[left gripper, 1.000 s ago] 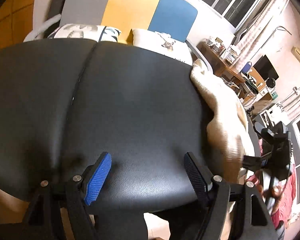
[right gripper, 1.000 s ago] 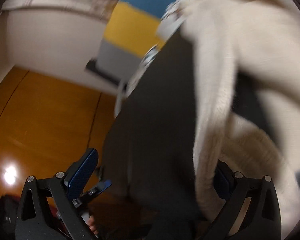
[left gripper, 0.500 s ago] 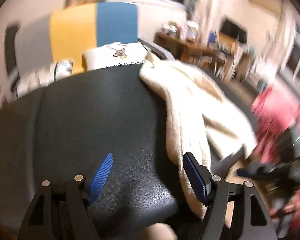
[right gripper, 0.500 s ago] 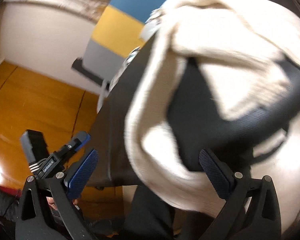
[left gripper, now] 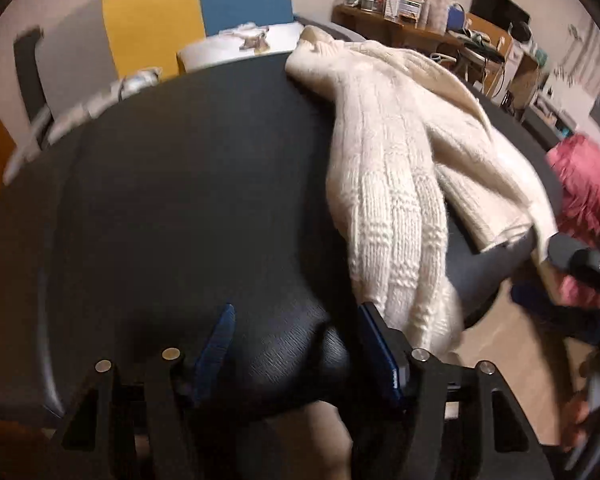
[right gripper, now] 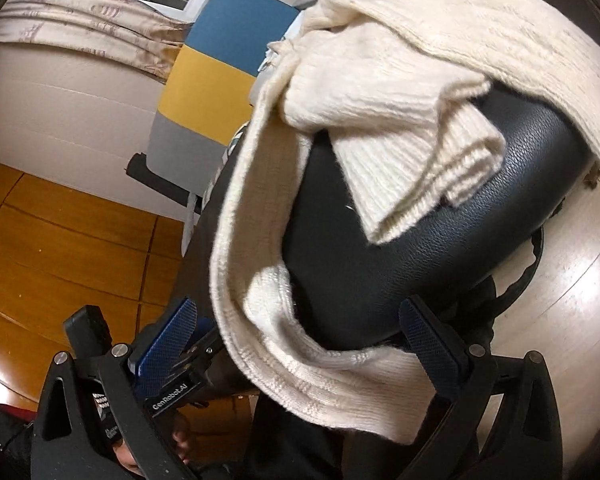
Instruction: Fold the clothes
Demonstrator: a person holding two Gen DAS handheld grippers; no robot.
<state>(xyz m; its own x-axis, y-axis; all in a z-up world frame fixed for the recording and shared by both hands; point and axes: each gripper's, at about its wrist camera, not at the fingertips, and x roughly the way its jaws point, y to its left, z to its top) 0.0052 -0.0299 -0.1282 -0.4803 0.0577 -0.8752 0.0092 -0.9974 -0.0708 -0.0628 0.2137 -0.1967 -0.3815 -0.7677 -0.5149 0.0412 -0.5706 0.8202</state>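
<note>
A cream knitted sweater [left gripper: 396, 184] lies crumpled on the black leather seat [left gripper: 188, 200], one edge drooping over the near rim. The left gripper [left gripper: 296, 344] has its jaws closing, with only bare leather between them, the knit just beside its right pad. The right gripper [right gripper: 300, 340] stands wide apart, the drooping knit edge lying loose between its jaws, unpinched.

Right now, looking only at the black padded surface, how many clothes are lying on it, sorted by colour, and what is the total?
Cream: 1, the knitted sweater lying on the black surface.
Pink: 0 on the surface; a pink cloth sits beyond its far edge.
Total on the surface: 1.
</note>
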